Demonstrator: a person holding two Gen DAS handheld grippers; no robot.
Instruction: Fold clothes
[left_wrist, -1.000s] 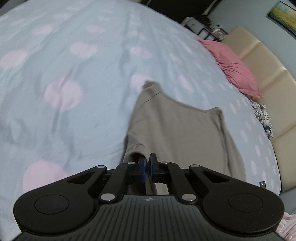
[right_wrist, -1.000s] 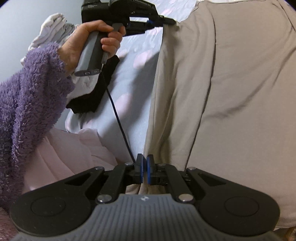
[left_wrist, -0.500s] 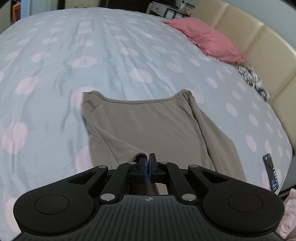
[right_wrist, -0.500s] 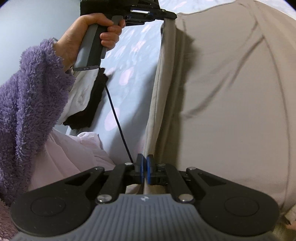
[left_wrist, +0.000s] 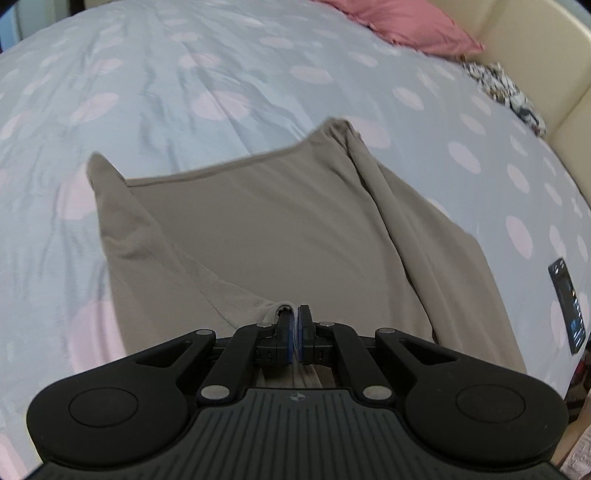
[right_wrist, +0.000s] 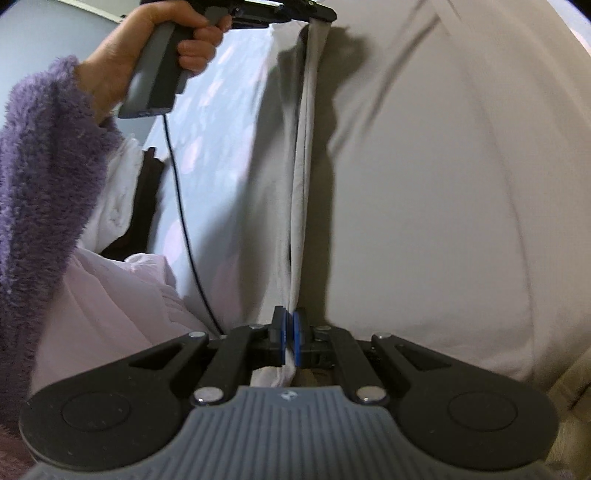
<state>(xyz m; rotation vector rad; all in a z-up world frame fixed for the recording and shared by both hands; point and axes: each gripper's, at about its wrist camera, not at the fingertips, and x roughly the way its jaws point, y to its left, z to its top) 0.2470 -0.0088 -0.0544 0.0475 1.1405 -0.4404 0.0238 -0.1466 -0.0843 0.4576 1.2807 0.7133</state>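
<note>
Two grippers pinch one edge of the plain taupe cotton garment (left_wrist: 266, 229). It now spreads wider and flatter over the pale blue quilt with pink dots (left_wrist: 184, 74) than a second ago, when it hung bunched and narrow. I'd judge it is being laid out for a fold. The left gripper (left_wrist: 295, 328) and right gripper (right_wrist: 290, 332), both clamped on cloth, have swung nearer the bed.

Grey duvet (left_wrist: 221, 92) with pale pink dots, pink pillow (left_wrist: 402, 22) at the far edge, cream padded headboard (left_wrist: 524, 48), dark phone (left_wrist: 567, 304) lying near the bed's right edge
</note>
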